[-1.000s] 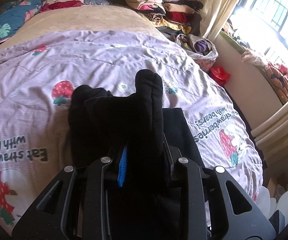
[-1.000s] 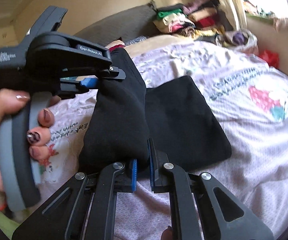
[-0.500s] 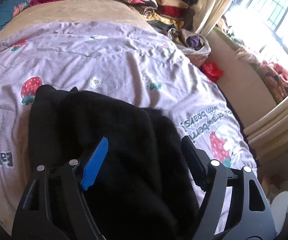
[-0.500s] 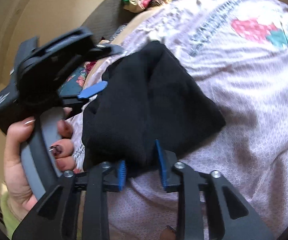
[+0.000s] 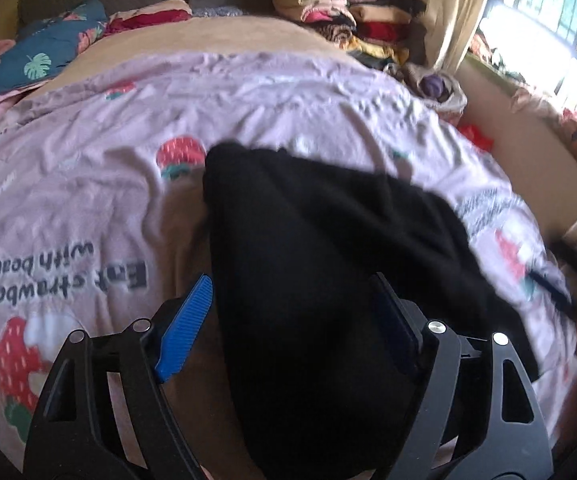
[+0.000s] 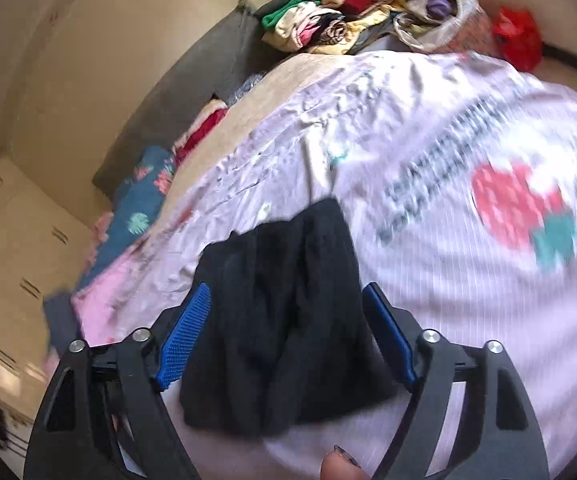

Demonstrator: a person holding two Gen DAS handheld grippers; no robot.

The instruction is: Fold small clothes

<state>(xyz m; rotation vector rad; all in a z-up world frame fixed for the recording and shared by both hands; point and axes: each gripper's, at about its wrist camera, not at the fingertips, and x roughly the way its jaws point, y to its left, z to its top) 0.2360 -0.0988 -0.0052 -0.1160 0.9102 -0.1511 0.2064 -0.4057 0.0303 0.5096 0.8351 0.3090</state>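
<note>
A black garment lies folded in a thick bundle on the lilac strawberry-print bedcover. In the left wrist view my left gripper hangs over its near end. Its jaws are opening, with the cloth lying between the blue pads, and they do not press on it. The right wrist view shows the same black garment under my right gripper. Those jaws are opening too and stand wide on either side of the cloth without gripping it. A fingertip shows at the bottom edge.
A stack of folded clothes sits at the head of the bed by the curtain. A blue leaf-print pillow lies at the far left. A bag of clothes and a red bag sit at the bed's right side. A window is at the right.
Both grippers have let go of the black garment and opened wide. The garment, held up a second ago, now lies on the bedcover. The left gripper has left the right wrist view.
</note>
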